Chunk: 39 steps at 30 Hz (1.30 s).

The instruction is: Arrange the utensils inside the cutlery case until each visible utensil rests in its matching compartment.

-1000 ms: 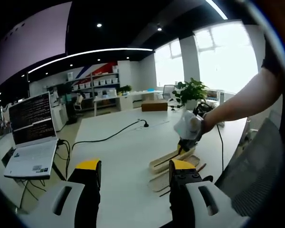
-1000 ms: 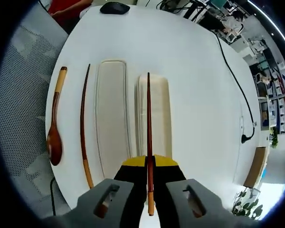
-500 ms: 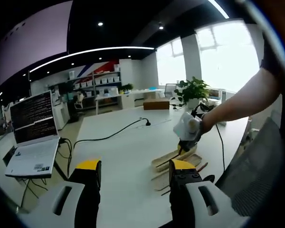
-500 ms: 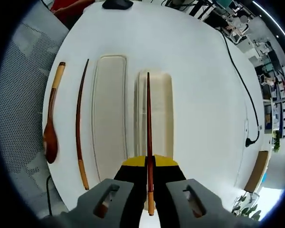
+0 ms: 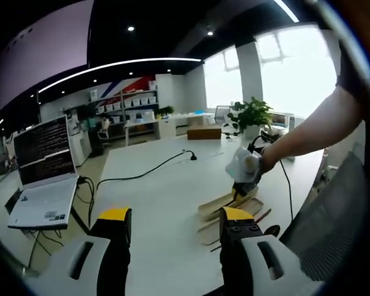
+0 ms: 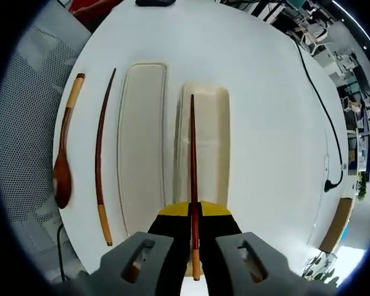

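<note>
Your right gripper (image 6: 193, 213) has its 2 jaws pressed together on a thin, dark red chopstick (image 6: 192, 166), and the jaws hide part of its lower end, where only a pale tip pokes out below. The stick points straight out over the cutlery case (image 6: 203, 148), a long, smooth, cream tray with round corners; you cannot tell if the stick touches it. Just beside the case lies its lid (image 6: 142, 148), flat, pale and the same long shape. Next to the lid, on the white table (image 6: 265, 123), lies a second chopstick (image 6: 99, 160), a bit bent in this round view, with a pale end. Past it lies a wooden spoon (image 6: 63, 163) with a shiny brown bowl and a light handle tip, close to the table edge. A grey mesh chair (image 6: 24, 123) is cut off at the side. In the left gripper view, your left gripper (image 5: 176, 225) hangs above the table with its 2 yellow-tipped jaws wide apart and nothing between them. Far off, the case looks small, so its parts are hard to make out. An open laptop (image 5: 40, 179) and a black cable (image 5: 142, 176) sit on the table too.
</note>
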### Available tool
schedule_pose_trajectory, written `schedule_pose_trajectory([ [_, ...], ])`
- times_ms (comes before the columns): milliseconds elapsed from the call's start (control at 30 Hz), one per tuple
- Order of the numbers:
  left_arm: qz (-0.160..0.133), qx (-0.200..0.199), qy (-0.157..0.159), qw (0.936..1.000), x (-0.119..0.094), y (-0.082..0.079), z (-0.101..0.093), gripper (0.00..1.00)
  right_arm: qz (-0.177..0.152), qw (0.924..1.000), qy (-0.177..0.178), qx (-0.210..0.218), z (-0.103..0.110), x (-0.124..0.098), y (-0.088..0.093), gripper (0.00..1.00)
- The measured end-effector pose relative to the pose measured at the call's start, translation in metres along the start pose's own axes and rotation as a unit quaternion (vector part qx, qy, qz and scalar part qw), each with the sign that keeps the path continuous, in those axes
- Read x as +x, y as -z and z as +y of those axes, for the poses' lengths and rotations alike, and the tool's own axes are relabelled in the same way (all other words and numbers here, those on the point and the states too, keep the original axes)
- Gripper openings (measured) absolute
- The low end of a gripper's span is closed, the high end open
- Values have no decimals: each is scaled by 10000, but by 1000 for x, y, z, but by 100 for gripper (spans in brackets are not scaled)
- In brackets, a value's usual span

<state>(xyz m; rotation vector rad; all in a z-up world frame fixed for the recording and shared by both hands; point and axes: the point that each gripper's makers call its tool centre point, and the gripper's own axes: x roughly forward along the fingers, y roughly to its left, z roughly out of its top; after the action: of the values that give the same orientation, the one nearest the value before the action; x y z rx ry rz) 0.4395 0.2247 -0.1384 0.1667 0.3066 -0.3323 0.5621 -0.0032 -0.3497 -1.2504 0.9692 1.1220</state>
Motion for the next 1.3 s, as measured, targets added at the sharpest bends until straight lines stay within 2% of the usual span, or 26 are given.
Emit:
schedule_pose_trajectory([
  [333, 66, 11, -13, 10000, 0, 2, 0, 59, -79, 10000, -43, -40, -2, 6, -8, 0],
  [1067, 131, 51, -68, 9999, 0, 4, 4, 59, -59, 9999, -109, -52, -1, 9, -5, 0],
  [1133, 124, 49, -65, 9999, 0, 4, 4, 59, -46, 9998, -86, 191, -2, 9, -4, 0],
  [1233, 116, 49, -63, 9999, -1, 4, 3, 59, -140, 9996, 19, 232, -7, 5, -6, 8],
  [1300, 106, 44, -61, 9999, -1, 3, 3, 59, -165, 9996, -22, 230, -5, 4, -5, 8],
])
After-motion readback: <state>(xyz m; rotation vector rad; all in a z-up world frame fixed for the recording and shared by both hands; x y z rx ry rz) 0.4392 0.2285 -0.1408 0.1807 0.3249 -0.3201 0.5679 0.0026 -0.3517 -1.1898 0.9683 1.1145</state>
